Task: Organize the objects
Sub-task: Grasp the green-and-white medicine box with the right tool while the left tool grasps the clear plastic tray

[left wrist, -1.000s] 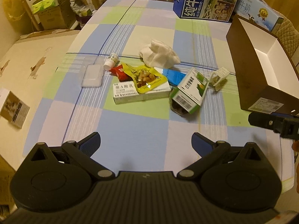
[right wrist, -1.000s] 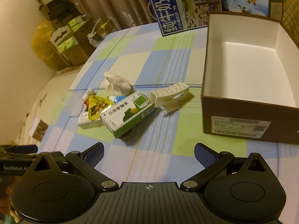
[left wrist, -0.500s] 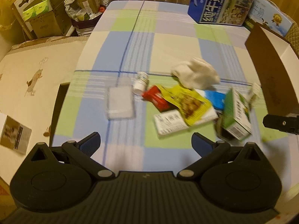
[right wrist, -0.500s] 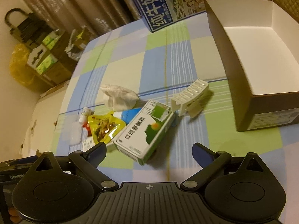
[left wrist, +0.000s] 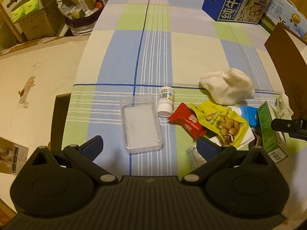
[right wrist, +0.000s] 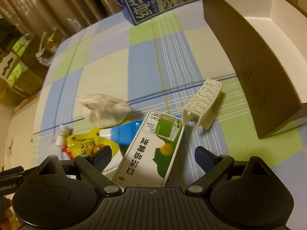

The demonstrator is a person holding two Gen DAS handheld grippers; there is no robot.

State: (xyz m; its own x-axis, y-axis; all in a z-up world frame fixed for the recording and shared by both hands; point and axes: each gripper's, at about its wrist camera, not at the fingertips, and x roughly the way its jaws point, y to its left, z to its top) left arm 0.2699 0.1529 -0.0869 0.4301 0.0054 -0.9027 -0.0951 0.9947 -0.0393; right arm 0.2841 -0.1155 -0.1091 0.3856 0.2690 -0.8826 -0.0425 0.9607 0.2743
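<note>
Straddling the green medicine box (right wrist: 153, 149), wide-spread right claw (right wrist: 152, 154), bare tablecloth (right wrist: 239, 145) alongside.

Bottle (left wrist: 166, 100) right of tray (left wrist: 141, 127), cloth (left wrist: 227, 88) behind snack pouch (left wrist: 223, 121)

Before my left claw (left wrist: 149, 146) only a clear plastic tray (left wrist: 141, 127) lies; a crowded red-and-yellow packet pile (left wrist: 213, 121) blocks the right.

One clear tray (left wrist: 141, 126), one pill bottle (left wrist: 166, 101), two snack packets (left wrist: 206, 119), one cloth (left wrist: 228, 88), two milk cartons (left wrist: 239, 2).
</note>
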